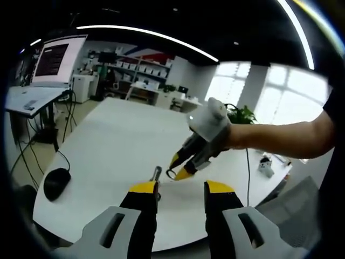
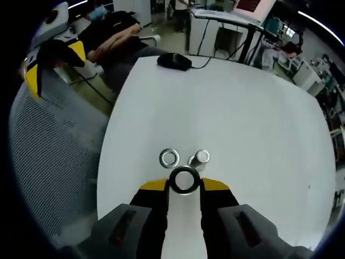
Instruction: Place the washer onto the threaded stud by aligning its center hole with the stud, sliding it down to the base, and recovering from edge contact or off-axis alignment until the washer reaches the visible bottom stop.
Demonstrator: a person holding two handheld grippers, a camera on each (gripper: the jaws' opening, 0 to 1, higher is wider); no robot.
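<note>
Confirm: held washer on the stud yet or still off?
Off. The washer sits between the right gripper tips, short of the stud.

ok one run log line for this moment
right gripper: shut on dark metal ring washer | short threaded steel stud: bare, just ahead | spare silver washer: flat on white table | left gripper: open

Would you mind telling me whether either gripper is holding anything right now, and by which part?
The right gripper holds a washer by its outer rim, pinched at opposite sides between the yellow fingertips. The left gripper is open and holds nothing.
</note>
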